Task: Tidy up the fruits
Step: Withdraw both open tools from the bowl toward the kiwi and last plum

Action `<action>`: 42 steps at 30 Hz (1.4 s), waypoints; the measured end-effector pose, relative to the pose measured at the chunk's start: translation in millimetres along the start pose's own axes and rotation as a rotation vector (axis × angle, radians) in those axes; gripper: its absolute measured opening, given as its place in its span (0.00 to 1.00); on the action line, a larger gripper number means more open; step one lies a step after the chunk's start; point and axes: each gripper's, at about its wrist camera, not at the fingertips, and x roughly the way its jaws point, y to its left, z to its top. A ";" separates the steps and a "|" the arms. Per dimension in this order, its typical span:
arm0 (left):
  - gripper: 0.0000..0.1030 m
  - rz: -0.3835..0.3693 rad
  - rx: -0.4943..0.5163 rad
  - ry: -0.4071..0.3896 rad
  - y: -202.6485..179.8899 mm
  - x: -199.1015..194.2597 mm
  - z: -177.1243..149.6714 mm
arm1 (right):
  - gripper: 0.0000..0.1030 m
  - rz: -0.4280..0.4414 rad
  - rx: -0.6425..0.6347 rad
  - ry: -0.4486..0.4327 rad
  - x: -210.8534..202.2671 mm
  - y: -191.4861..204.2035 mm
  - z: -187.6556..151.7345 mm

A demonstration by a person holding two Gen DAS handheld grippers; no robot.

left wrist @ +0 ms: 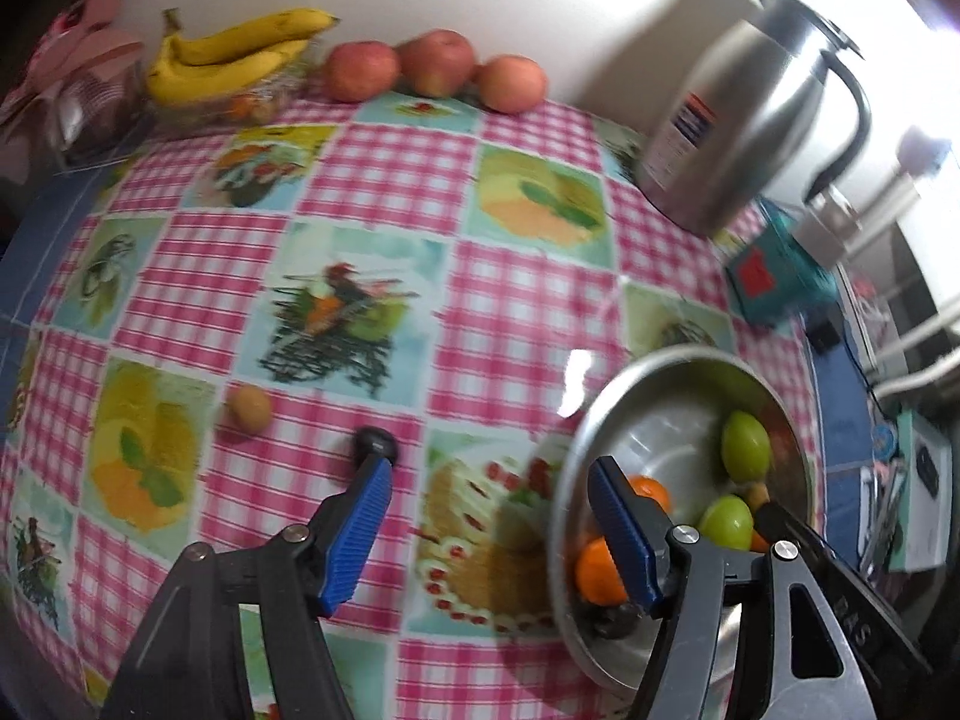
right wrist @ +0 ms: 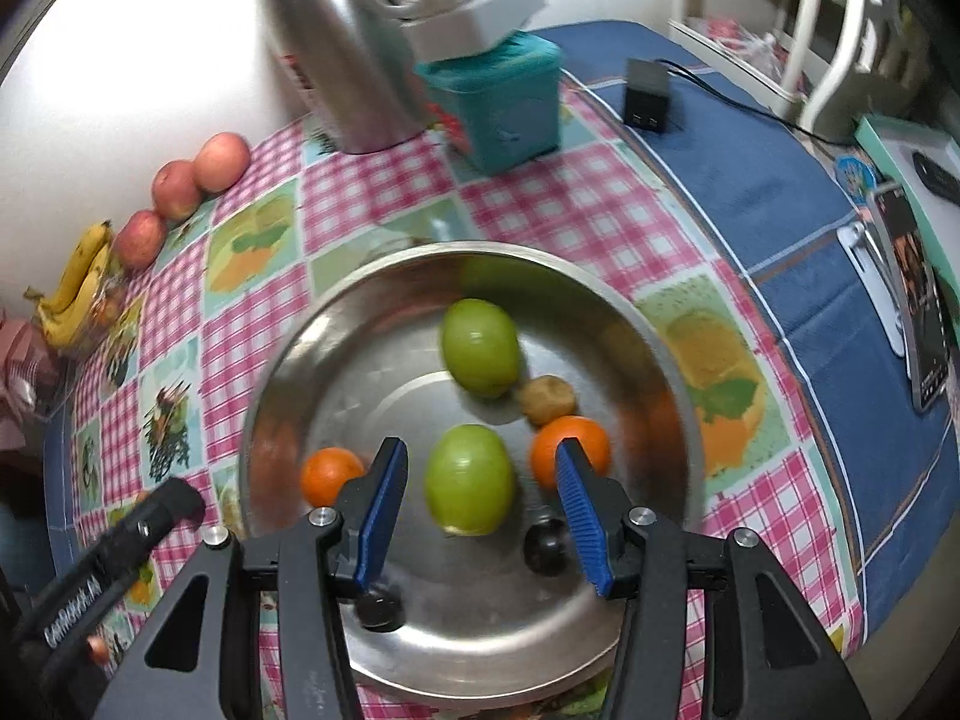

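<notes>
Fruit [left wrist: 249,409], probably 1 small brown longan, is lying ahead-left of the spread, empty left gripper [left wrist: 489,480], nearer than the right gripper [right wrist: 480,468], spread over the bowl [right wrist: 288,360].

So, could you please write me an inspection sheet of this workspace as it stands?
Surface: table under a pink checked cloth with fruit prints; a blue cloth covers the far side.
Job's things: steel bowl holds two green fruits, two oranges and a small brown fruit. Another small brown fruit lies loose on the cloth. Bananas and three apples sit by the wall.
Clutter: steel jug, teal box, black adapter.
Grippers: left gripper open, empty; right gripper open over the bowl, around the nearer green fruit.
Cables: black cable from the adapter.
Surroundings: white wall, white furniture.
</notes>
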 end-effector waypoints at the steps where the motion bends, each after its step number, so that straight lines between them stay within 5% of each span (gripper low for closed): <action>1: 0.70 0.006 -0.011 -0.006 4.8 -1.2 1.6 | 0.51 0.003 -0.012 -0.003 -1.2 4.1 -0.1; 9: 0.71 0.010 -0.076 -0.017 26.2 -4.0 8.3 | 0.51 0.017 -0.075 -0.030 -12.1 26.8 -2.0; 17: 0.92 0.031 -0.084 -0.022 32.5 -1.2 8.0 | 0.60 0.001 -0.086 -0.017 -5.6 29.5 -3.3; 28: 1.00 0.045 -0.059 -0.021 31.3 3.3 6.4 | 0.61 -0.006 -0.074 -0.006 -0.9 25.7 -3.5; 32: 1.00 0.056 -0.043 -0.020 30.6 5.5 5.8 | 0.85 -0.016 -0.086 -0.006 1.9 26.3 -4.4; 42: 1.00 0.076 0.006 -0.030 27.0 6.4 4.7 | 0.86 -0.020 -0.131 -0.015 4.4 32.1 -6.3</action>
